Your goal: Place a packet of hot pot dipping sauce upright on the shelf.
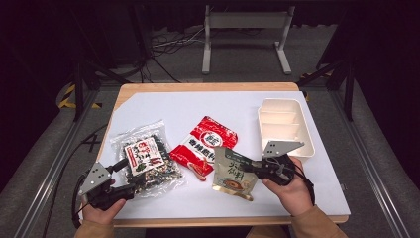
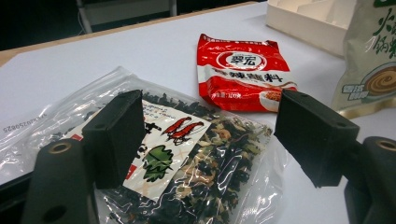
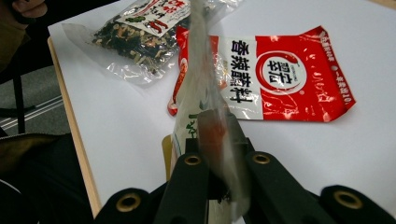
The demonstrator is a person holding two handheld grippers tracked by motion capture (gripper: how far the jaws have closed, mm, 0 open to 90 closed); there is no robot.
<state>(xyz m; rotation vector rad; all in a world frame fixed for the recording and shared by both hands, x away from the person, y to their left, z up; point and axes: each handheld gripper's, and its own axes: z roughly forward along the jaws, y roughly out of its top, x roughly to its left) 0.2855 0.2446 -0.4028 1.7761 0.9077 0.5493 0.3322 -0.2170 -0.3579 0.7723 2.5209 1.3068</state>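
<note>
Your right gripper (image 1: 250,166) is clamped tight on the edge of the green sauce pouch (image 1: 235,174), which sits at the near right of the white table (image 1: 163,106), its lower end touching or just off the surface, hard to say. Your left gripper (image 1: 130,176) hangs with jaws wide apart, nothing between the pads, right over the clear bag of dried seaweed mix (image 1: 145,158) at the near left. Just past the pouch lies the red seasoning packet (image 1: 204,146), flat in the middle. Farther back on the right sits the white divided tray (image 1: 286,126).
</note>
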